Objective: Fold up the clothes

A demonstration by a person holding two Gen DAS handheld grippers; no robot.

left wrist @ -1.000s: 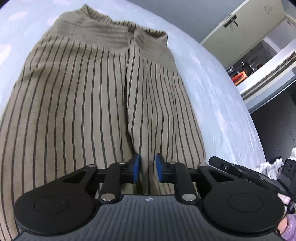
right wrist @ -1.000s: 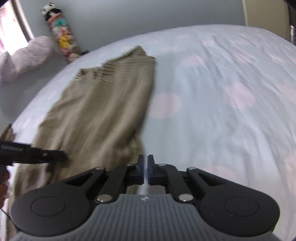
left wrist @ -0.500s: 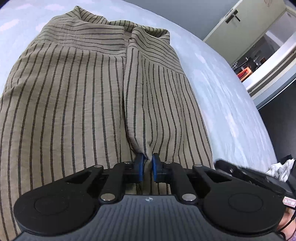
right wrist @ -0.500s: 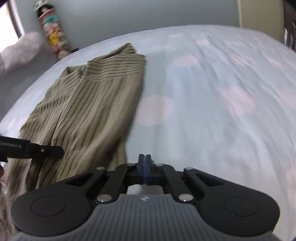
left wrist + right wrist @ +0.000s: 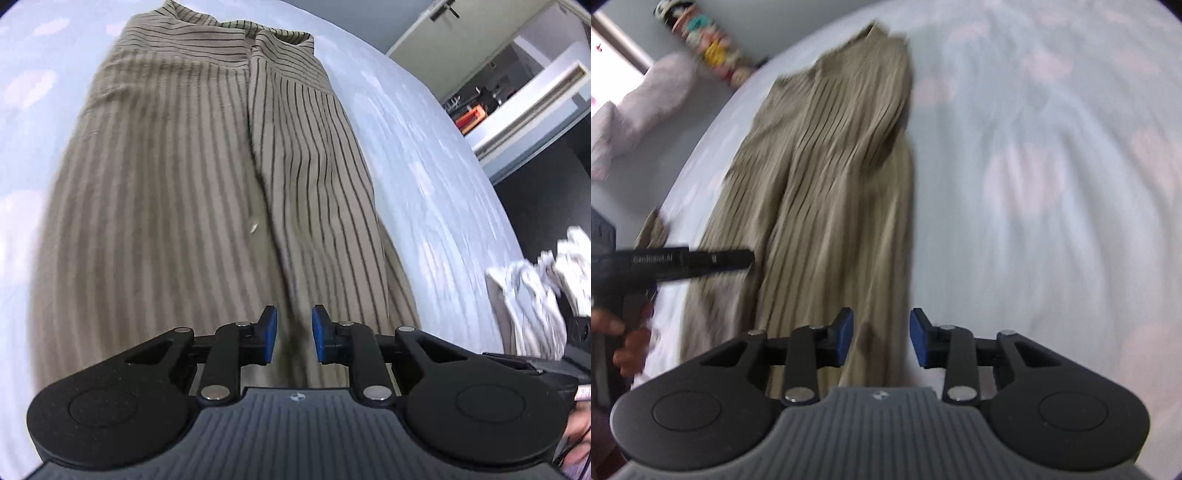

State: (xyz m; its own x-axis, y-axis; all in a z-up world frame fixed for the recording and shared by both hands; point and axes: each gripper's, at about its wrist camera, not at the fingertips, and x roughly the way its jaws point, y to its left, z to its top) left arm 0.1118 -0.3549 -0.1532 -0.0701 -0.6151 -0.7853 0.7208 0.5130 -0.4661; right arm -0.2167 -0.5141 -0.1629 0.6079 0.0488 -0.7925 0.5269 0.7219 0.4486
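Olive-brown trousers [image 5: 207, 192] with thin dark stripes lie lengthwise on the pale blue bedsheet [image 5: 424, 155], which is dotted with faint pink patches. The two legs run side by side from the near edge of the bed toward the far end, where the cloth bunches into a crumpled edge. One leg overlaps the other along a seam down the middle, and a small pale fleck sits near that seam.

From the left wrist view, the left gripper [image 5: 294, 334] hovers over the near end of the trousers. Its blue pads [image 5: 269, 334] stand apart with striped cloth showing in the gap below them; the jaws are opening and nothing is pinched between them.

From the right wrist view, the right gripper [image 5: 881, 339] hangs over the right-hand edge of the trousers, close to where cloth meets sheet. Its jaws are also opening, wider than the left pair, and the pads press on nothing.

The left gripper's black body reaches in from the left of that view, held by a hand [image 5: 626, 339] low at the frame's edge. Much of the view is motion-blurred.

Beyond the bed, a pink pillow [image 5: 646, 96] rests by the wall beside a colourful cylinder [image 5: 713, 48]. A crumpled white cloth [image 5: 535, 280] lies off the bed's right side.
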